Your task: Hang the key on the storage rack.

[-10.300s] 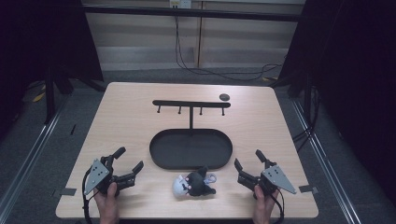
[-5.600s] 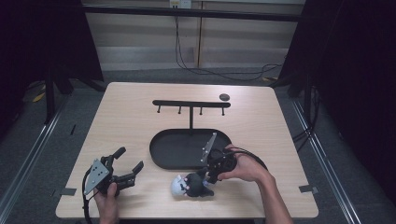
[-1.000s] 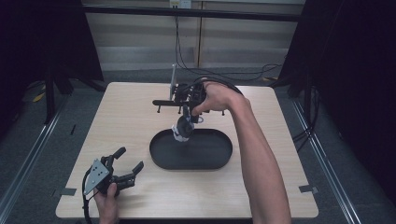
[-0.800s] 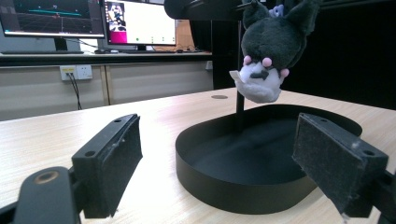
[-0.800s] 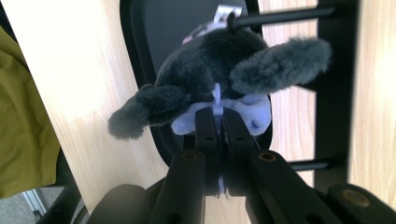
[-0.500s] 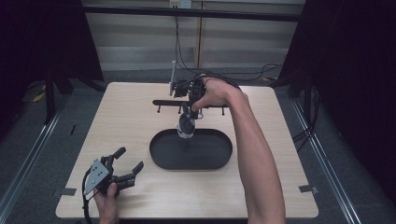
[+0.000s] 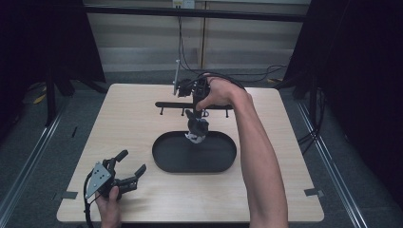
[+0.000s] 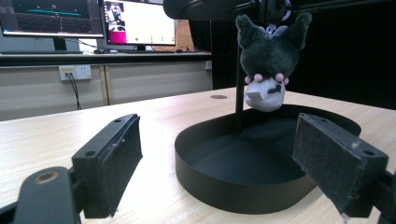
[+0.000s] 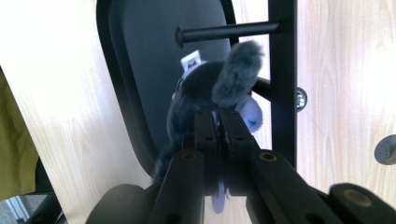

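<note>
Three views cover one table (image 7: 142, 128). Its wooden top carries a black oval tray (image 7: 194, 159) near the middle and, just behind the tray, a black rack (image 7: 171, 104) with a crossbar and short pegs.

From the high view, the person's right arm reaches forward over the tray to the rack, and the right gripper (image 7: 196, 105) sits at the crossbar with a plush toy (image 7: 196, 129) hanging below it, above the tray's far end. The left gripper (image 7: 124, 171) rests on the table at the near left corner, well apart from tray and toy.

The left gripper view gives what the high view cannot: the toy (image 8: 267, 60) hangs head down, dark grey body and ears uppermost, white face lowest, pink spots between them. It is clear of the tray (image 8: 243, 196) floor, beside the rack's upright post (image 8: 239, 98). Both black jaws stand wide apart with nothing between them, so this gripper is released. Monitors (image 8: 88, 21) stand on a desk in the background.

The right gripper view looks down past the toy (image 9: 205, 98) to the tray (image 9: 140, 70) and a peg (image 9: 229, 31) of the rack. Its jaws are drawn together, clenched on the toy's top end; whether they pinch a loop or the fur itself cannot be told. A small dark disc (image 9: 386, 149) lies on the table at the frame's right edge.
</note>
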A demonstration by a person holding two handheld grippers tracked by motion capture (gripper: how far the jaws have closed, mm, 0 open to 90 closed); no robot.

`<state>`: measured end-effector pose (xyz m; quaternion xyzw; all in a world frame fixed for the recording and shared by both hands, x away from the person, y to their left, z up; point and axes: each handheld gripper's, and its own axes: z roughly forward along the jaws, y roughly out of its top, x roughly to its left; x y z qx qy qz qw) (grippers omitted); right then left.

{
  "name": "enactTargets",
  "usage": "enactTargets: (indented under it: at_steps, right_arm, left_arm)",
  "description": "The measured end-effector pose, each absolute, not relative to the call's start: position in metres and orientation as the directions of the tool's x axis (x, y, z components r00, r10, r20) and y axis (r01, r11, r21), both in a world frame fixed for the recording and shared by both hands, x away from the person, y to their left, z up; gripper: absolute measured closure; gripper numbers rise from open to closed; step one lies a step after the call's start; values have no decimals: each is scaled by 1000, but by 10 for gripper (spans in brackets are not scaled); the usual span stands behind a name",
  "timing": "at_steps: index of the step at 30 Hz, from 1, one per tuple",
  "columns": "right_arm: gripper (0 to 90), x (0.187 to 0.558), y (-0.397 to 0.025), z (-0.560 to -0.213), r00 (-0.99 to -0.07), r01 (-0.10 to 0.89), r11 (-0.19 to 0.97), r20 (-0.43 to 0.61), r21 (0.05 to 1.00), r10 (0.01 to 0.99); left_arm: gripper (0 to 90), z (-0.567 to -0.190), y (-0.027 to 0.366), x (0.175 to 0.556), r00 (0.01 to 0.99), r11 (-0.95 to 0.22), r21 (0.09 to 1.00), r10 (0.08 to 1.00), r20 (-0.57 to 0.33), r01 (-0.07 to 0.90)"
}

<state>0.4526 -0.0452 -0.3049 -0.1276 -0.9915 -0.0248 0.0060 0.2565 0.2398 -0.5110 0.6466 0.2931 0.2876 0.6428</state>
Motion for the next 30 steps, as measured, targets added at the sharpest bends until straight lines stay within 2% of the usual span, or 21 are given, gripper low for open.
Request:
enactTargets:
  at_steps: [10,18,26,28,29,30]
  right_arm:
    - [866,457,-50,-311,-962,272,959,9,75,272]
    - [861,458,-54,-313,-954,299,948,46,110,295]
    - [781,455,-56,-312,-950,312,938,56,150,307]
    - [747,453,-56,-310,-950,311,936,64,166,305]
    - [680,451,-56,-308,-948,318,931,60,181,312]
    - [680,451,-56,-308,-948,318,931,60,181,312]
  left_arm:
    - [152,-511,240,256,662,-3,1000,749,-5,11]
    - [152,-511,240,256,661,-3,1000,750,-5,11]
    - [152,-511,240,256,661,-4,1000,750,-5,11]
    - [152,-511,240,256,661,-3,1000,750,-5,11]
    - [152,-511,240,256,662,-3,1000,750,-5,11]
    - [152,-511,240,256,662,-3,1000,750,-5,11]
